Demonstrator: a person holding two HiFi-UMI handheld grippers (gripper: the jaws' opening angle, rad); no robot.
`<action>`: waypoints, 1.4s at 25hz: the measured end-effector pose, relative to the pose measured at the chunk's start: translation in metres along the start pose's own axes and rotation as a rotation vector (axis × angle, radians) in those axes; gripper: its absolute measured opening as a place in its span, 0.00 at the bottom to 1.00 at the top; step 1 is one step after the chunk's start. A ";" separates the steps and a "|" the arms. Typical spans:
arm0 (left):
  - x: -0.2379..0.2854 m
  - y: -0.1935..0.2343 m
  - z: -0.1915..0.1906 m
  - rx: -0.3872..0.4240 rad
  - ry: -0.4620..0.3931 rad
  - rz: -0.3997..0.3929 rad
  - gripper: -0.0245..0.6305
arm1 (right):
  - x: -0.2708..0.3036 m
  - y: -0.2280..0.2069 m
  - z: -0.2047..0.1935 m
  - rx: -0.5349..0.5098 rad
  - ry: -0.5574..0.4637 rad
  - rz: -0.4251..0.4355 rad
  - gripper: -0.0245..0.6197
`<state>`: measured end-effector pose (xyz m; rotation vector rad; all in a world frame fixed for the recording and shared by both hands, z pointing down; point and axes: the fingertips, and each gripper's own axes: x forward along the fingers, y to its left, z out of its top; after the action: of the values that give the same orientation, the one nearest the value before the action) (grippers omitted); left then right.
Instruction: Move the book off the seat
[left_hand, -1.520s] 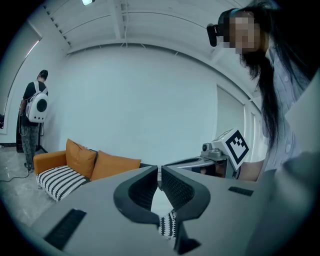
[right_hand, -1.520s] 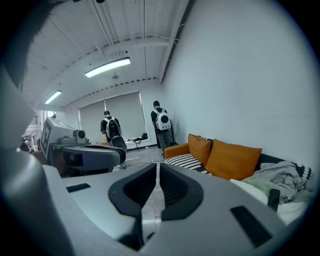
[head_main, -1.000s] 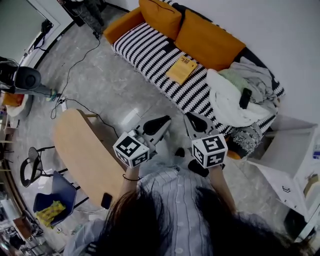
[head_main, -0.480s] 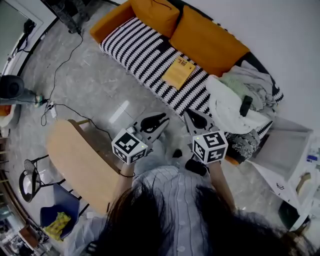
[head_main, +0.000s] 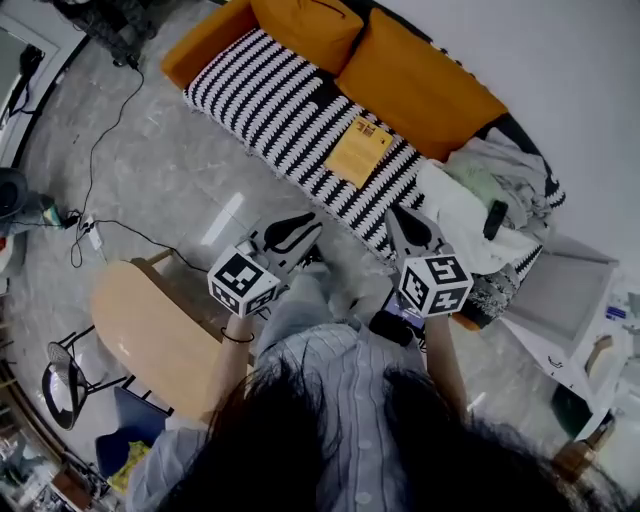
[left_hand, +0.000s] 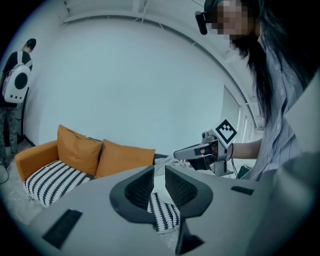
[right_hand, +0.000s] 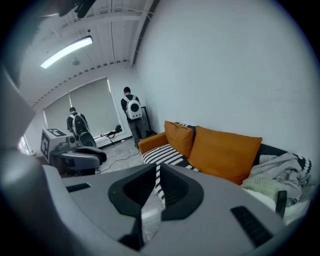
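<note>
Book: flat yellow-tan paperback book (head_main: 360, 150) lies on the black-and-white striped knit throw (head_main: 270, 90) that covers the seat of the orange fabric sofa (head_main: 205, 45). It sits about mid-seat, just in front of the larger orange back cushion (head_main: 415, 85). Nothing touches it.

Left gripper (head_main: 305, 228): held in the air off the sofa's front edge, well short of the seat, pointing toward the sofa. Its jaws have just been opening; in the left gripper view a narrow gap shows between the ribbed pads with nothing in it, only the striped throw far behind.

Right gripper (head_main: 398, 218): also in front of the sofa, closer to its front edge than the left one, aimed at the seat between the book and the laundry. Jaws are closed tip to tip and empty in the right gripper view.

Neither gripper is in contact with the book or the sofa.

Other things relative to the sofa:
- smaller orange back cushion (head_main: 300, 25) at the arm end
- heap of white and grey crumpled laundry (head_main: 465, 205) on the opposite end of the seat, beside the book but apart from it
- slim black remote-like object (head_main: 492, 220) on top of that heap
- light wooden round table (head_main: 140, 335) well clear of the sofa, on the person's left
- black cable (head_main: 110, 130) across the grey floor in front of the arm end
</note>
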<state>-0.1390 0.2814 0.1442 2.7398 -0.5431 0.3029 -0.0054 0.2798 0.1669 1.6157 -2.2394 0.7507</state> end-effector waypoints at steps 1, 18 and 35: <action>0.000 0.008 0.000 0.001 0.006 -0.008 0.13 | 0.004 -0.002 0.004 0.007 -0.005 -0.013 0.09; 0.052 0.070 -0.022 -0.085 0.033 -0.014 0.15 | 0.062 -0.072 0.030 0.000 0.039 -0.043 0.09; 0.172 0.163 -0.136 -0.255 0.291 -0.001 0.25 | 0.243 -0.203 -0.086 0.086 0.323 0.008 0.10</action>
<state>-0.0680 0.1305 0.3609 2.3949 -0.4645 0.5785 0.0976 0.0860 0.4109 1.4046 -2.0090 1.0405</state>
